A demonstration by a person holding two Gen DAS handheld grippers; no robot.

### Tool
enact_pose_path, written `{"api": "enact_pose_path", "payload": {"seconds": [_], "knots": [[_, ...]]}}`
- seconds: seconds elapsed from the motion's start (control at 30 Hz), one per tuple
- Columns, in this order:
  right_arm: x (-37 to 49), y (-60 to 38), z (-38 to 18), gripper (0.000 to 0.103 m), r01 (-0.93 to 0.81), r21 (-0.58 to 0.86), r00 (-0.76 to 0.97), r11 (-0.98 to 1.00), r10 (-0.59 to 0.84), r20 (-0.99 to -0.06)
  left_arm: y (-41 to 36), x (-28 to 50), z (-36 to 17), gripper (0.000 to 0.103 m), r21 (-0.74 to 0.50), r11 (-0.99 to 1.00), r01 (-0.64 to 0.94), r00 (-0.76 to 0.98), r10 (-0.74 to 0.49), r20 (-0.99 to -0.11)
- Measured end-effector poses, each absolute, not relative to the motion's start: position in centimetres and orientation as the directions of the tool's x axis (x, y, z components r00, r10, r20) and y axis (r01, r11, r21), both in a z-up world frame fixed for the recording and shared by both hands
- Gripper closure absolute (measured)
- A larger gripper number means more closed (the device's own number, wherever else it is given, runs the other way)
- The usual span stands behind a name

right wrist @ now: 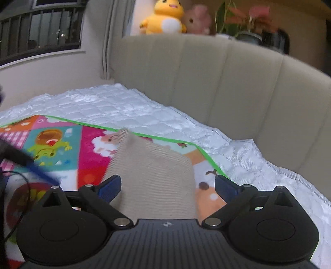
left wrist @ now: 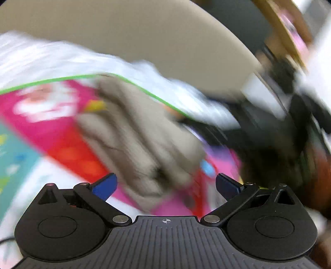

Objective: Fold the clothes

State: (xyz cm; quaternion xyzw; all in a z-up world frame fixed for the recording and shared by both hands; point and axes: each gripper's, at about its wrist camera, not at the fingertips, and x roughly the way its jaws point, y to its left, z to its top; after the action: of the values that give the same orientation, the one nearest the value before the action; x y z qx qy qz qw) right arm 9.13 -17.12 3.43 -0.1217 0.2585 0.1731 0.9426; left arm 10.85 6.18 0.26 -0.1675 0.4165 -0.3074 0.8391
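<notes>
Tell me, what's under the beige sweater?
The beige sweater lies on a colourful cartoon play mat with a green edge, which is spread over a white quilted mattress. Whichever mat pictures sit directly beneath the sweater are covered, so they can't be seen.

The garment (right wrist: 153,173) is beige with fine ribbing. Under it the mat (right wrist: 62,149) is a green-edged patchwork of pink, teal, red and orange cartoon panels. The quilt (right wrist: 115,103) is white (diamond-stitched). Headboard (right wrist: 238,93): cream. The plush (right wrist: 163,18) is yellow.
</notes>
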Motion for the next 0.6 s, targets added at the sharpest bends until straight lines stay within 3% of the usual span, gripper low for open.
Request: {"api": "enact_pose_path", "payload": {"seconds": [0.07,0.2,0.27,0.3,0.4,0.6], "knots": [[7.3,-15.3,2.6,0.005,-0.409,-0.172,0.81,0.896,0.27,-0.521,8.1,12.2,-0.3,0.0,-0.554,0.807,0.206,0.532,-0.568,-0.628],[6.9,-10.6,-0.2,0.006,-0.447,-0.266,0.798,0.854,0.247,-0.549,8.6,14.5,-0.7,0.0,-0.469,0.883,-0.016,0.587,-0.371,-0.719],[7.5,-9.1,-1.4,0.018,-0.429,-0.328,0.811,0.842,0.199,-0.551,8.0,15.2,-0.7,0.0,-0.425,0.9,-0.097,0.606,-0.285,-0.742],[7.9,-9.1,-1.5,0.03,-0.417,-0.334,0.815,0.845,0.185,-0.549,7.8,15.3,-0.8,0.0,-0.418,0.901,-0.118,0.618,-0.263,-0.741],[8.0,-11.1,0.2,0.034,-0.379,-0.258,0.823,0.889,0.196,-0.534,7.0,15.5,-1.3,0.0,-0.421,0.902,-0.096,0.633,-0.271,-0.725],[7.3,-10.4,-2.2,0.026,-0.391,-0.384,0.831,0.836,0.141,-0.538,6.5,16.4,-3.4,0.001,-0.428,0.901,-0.073,0.61,-0.299,-0.733]]}}
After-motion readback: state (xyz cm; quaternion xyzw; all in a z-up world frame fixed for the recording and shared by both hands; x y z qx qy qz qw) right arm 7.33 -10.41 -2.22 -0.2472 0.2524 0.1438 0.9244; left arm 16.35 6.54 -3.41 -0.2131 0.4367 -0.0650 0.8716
